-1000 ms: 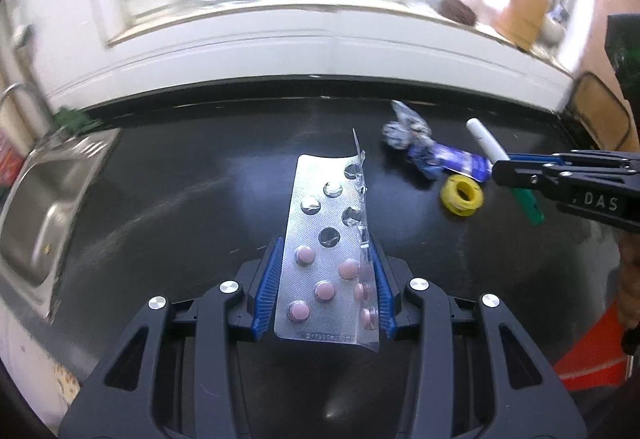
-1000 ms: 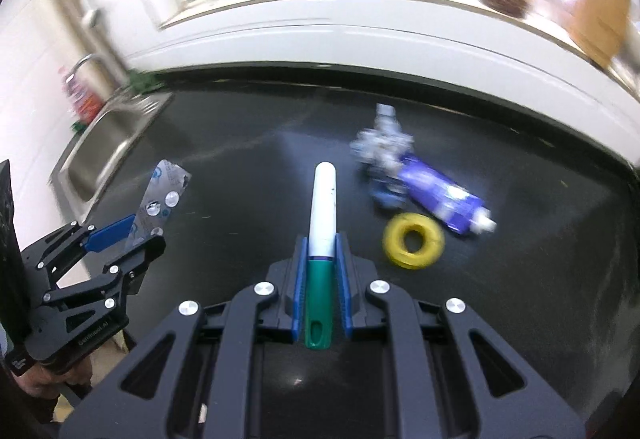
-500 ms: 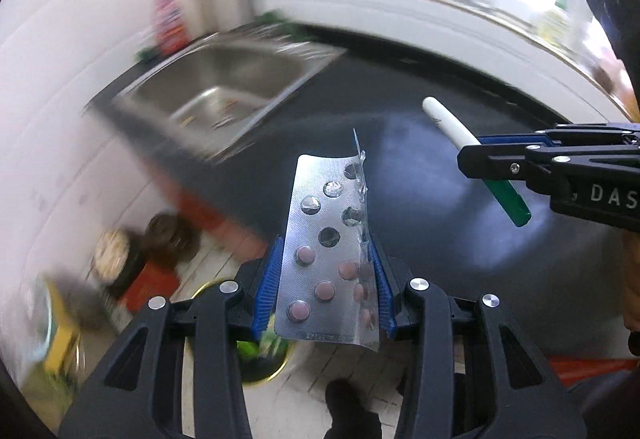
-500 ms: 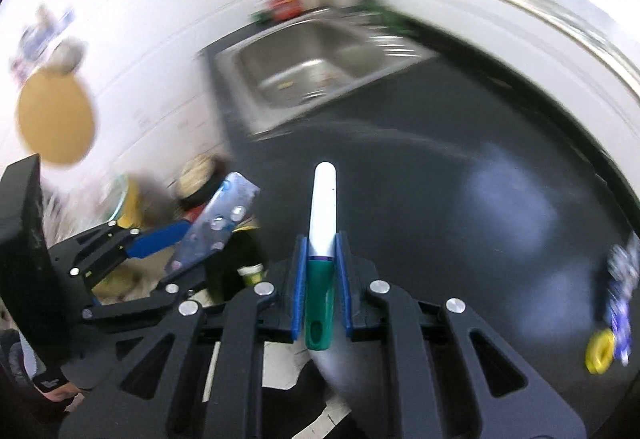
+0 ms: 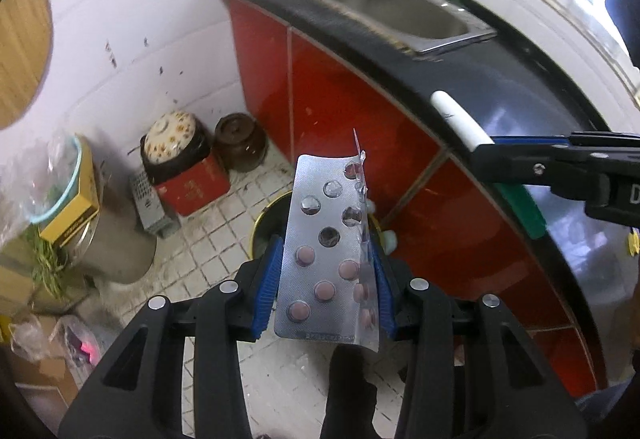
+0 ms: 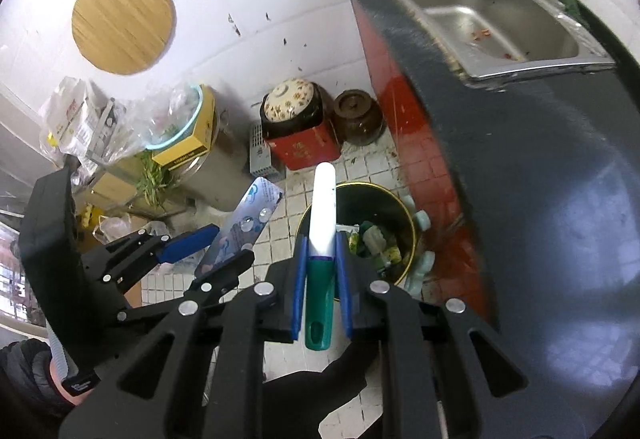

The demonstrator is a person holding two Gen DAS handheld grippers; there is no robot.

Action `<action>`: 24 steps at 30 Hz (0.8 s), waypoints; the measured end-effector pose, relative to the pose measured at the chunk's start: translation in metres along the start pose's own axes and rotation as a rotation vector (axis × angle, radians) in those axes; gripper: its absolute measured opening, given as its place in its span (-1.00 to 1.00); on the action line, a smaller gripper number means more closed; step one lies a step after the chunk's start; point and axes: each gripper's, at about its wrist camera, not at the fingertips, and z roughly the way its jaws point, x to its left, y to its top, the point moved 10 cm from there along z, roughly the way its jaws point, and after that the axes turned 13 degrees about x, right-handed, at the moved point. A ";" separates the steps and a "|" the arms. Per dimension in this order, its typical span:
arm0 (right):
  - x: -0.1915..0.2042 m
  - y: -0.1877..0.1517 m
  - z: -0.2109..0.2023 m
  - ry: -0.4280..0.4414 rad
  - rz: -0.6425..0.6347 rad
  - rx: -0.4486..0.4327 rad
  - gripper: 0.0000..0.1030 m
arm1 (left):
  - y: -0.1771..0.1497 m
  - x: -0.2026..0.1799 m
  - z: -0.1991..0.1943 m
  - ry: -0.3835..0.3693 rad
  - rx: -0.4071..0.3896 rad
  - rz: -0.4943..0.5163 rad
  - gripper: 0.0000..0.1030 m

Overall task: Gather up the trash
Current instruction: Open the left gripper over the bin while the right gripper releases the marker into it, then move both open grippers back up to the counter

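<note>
My left gripper is shut on a silver pill blister pack with several pink pills, held over the floor. It also shows in the right wrist view. My right gripper is shut on a white and green marker, which also shows in the left wrist view. A dark round trash bin with a gold rim stands on the tiled floor just beyond both grippers, holding several scraps. In the left wrist view the bin is mostly hidden behind the blister pack.
A black counter with red cabinet fronts and a steel sink runs along the right. Against the white wall stand a red box with a flowered lid, a brown jar, a metal pot and boxes.
Both grippers have swung left, off the counter and out over the floor. The view went from the countertop trash to the sink, then to the bin below. Both grips are unchanged.
</note>
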 end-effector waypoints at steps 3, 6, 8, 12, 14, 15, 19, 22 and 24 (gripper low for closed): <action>0.000 0.003 0.010 -0.007 0.001 0.019 -0.71 | 0.004 0.008 0.008 -0.008 0.008 -0.010 -0.20; -0.005 0.009 0.014 -0.011 0.004 0.027 -0.71 | 0.009 0.008 0.013 -0.017 0.009 -0.005 -0.20; -0.006 0.013 0.016 -0.015 0.004 0.030 -0.71 | 0.013 0.006 0.016 -0.023 0.008 0.002 -0.20; -0.007 0.018 0.016 -0.014 0.010 0.031 -0.71 | 0.019 0.001 0.023 -0.041 0.012 0.018 -0.15; -0.009 0.021 0.020 -0.017 0.013 0.045 -0.64 | 0.021 0.001 0.026 -0.044 0.016 0.021 -0.02; -0.009 0.022 0.020 -0.019 0.016 0.046 -0.54 | 0.022 0.001 0.028 -0.043 0.020 0.022 0.25; -0.014 0.026 0.017 -0.025 0.019 0.028 0.05 | 0.025 0.004 0.034 -0.036 0.022 0.016 0.34; -0.016 0.026 0.015 -0.027 0.019 0.028 0.05 | 0.024 0.007 0.035 -0.035 0.025 0.007 0.34; -0.018 0.025 0.014 -0.026 0.022 0.026 0.05 | 0.024 0.009 0.035 -0.037 0.026 0.001 0.34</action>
